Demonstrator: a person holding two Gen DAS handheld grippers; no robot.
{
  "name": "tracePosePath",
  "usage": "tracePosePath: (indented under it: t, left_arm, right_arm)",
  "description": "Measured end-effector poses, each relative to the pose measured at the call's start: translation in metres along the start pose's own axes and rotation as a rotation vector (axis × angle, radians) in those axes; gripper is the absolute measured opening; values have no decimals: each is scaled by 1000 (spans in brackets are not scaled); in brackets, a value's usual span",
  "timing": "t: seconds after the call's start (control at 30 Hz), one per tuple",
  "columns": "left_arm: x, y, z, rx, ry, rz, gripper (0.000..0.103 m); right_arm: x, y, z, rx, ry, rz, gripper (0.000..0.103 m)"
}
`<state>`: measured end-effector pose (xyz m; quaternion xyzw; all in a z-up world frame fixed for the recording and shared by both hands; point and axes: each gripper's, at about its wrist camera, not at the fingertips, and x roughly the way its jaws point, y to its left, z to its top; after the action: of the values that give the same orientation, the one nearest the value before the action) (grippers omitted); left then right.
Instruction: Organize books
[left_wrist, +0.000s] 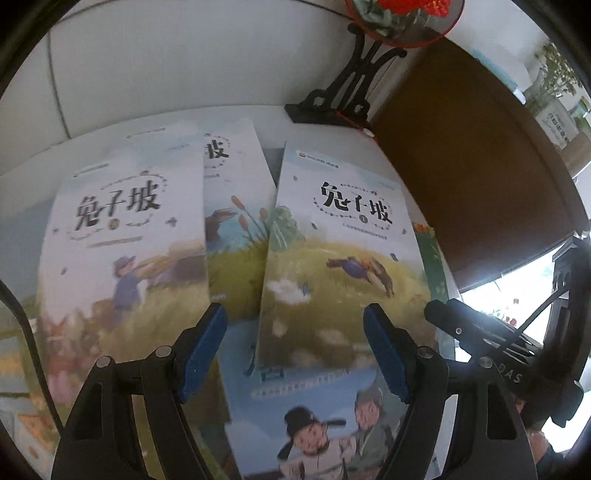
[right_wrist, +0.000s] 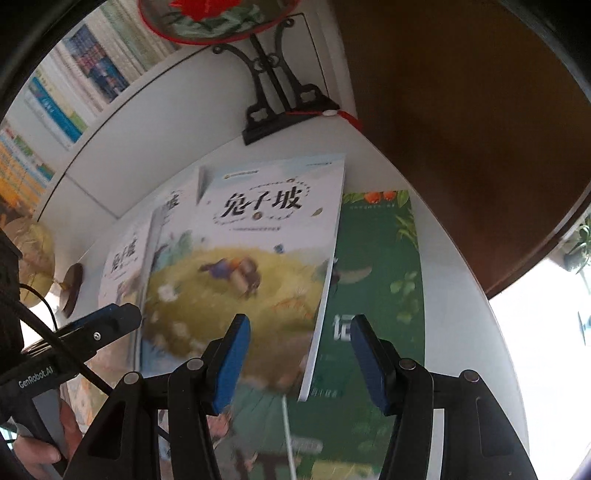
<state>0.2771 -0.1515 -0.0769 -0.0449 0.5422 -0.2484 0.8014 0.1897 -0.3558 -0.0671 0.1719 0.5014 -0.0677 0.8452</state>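
A white table fills both views, with a brown panel rising at its far right and a bookshelf far left in the right wrist view. Picture books lie spread across the table, overlapping: a green book lies on the right, partly under a hill-cover book titled 兔子坡; left of that lie a reed-cover book and a farmer-cover book, and nearest is a two-children book. At the far edge stands a black stand bearing a round red-flowered fan. The left gripper hovers over the near edges of the books, jaws spread, nothing between them. The right gripper hangs over the near right corner of the hill-cover book, jaws apart, gripping nothing. A hand shows low on the left.
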Motion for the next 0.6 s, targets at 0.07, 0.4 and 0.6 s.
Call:
tracePosePath:
  t: [0.07,0.4,0.6]
  left_arm:
    - [9,-1,2,8,16,4,75]
    - [21,-7,2,40,42,-64,75]
    - [14,-12,-7,42,45,-105,75]
  right_arm:
    - [7,-2,5,-13,-2,-22,53]
    - [32,3,11,-32,36,35,48]
    - [30,7,7,-69,41,10,49]
